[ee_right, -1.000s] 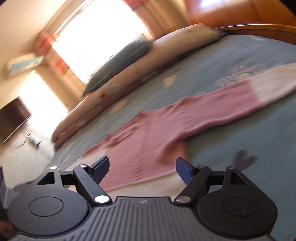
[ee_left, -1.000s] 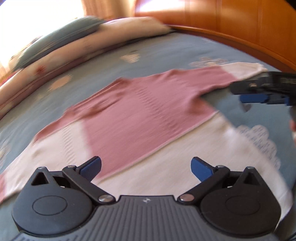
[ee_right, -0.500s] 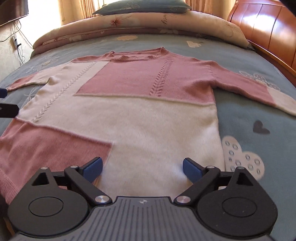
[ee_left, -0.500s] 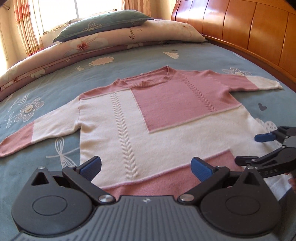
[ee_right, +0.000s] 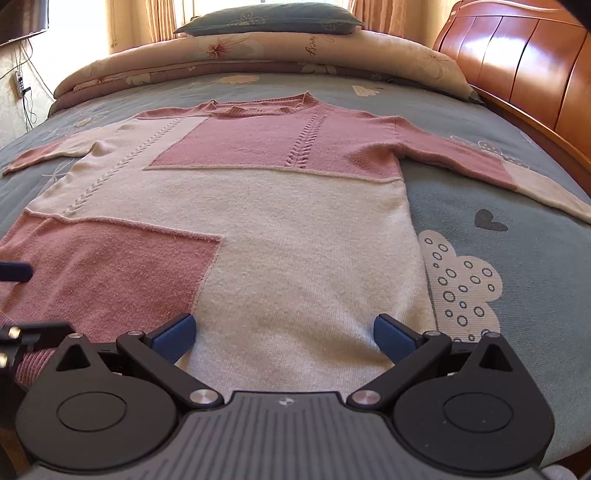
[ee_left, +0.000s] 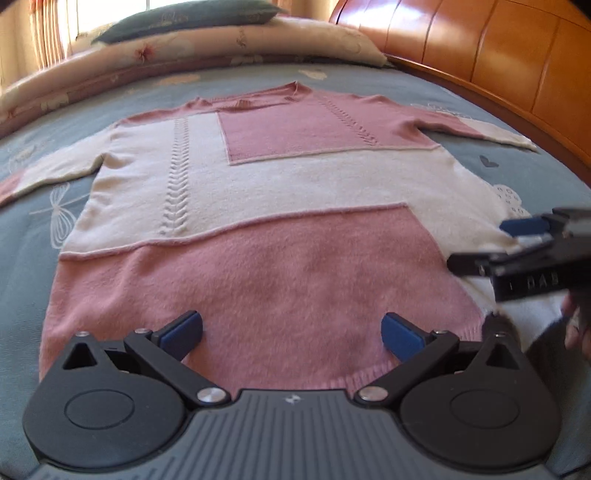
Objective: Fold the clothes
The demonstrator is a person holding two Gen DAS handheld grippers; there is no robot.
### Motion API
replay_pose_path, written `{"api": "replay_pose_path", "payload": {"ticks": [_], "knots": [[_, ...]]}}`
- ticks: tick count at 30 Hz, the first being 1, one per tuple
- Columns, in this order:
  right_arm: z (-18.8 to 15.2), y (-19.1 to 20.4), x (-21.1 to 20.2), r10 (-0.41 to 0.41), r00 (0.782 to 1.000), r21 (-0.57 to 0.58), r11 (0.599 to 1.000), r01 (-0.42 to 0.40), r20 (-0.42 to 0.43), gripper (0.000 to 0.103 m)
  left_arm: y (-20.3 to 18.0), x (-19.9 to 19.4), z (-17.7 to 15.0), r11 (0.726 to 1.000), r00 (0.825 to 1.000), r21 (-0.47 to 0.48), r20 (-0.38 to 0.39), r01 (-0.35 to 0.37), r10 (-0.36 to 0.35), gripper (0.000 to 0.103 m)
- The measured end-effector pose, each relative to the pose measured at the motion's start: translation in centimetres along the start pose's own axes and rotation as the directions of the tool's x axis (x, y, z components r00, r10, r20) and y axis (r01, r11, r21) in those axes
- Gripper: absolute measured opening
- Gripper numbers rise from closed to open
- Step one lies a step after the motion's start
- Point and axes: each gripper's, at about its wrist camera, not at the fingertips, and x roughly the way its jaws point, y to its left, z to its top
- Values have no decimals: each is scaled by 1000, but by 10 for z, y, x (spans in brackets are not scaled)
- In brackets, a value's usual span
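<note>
A pink and cream knit sweater (ee_left: 295, 184) lies flat, front up, on the bed, sleeves spread to both sides and collar at the far end. My left gripper (ee_left: 291, 330) hangs open just above the pink hem panel at the near left, nothing between its fingers. My right gripper (ee_right: 283, 336) is over the cream part of the sweater (ee_right: 295, 229) near the hem's right corner; its jaws are opening, with only the flat knit beneath them. The left wrist view shows the right gripper (ee_left: 528, 240) side-on at the sweater's right edge.
The blue-grey sheet (ee_right: 517, 258) with cloud and heart prints covers the bed. A rolled floral quilt (ee_right: 295, 51) and a dark pillow (ee_right: 269, 18) lie at the far end. A wooden headboard (ee_right: 524, 74) runs along the right side. A person's fingers (ee_left: 576, 325) show at the right edge.
Both views swung from a tilted, blurred look across the bed to a straight view of the sweater and sank closer to its hem. The right gripper's fingers spread wider.
</note>
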Motion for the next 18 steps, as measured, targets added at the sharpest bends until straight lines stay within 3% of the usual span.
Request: {"api": "replay_pose_path", "payload": {"ticks": [4,10,14,18], "knots": [[-2,0,0,1,1000,-4,1000,-1,20,103,3,-12,-9,1000,1000,-2,-1,21,-21,102],[-4,0,-1,3,999,-7,1000,-3,38,103,28,-12,18,1000,999,-21,55,-1,2,102],[-5,0,-1,4,999,-9,1000,-4,46,103,58,8,29,990,999,-140,12,31,-30,102],[-8,-2,-2,12,998,-12,1000,-11,60,103,90,1,21,972,1000,-235,8,16,-15,102]]}}
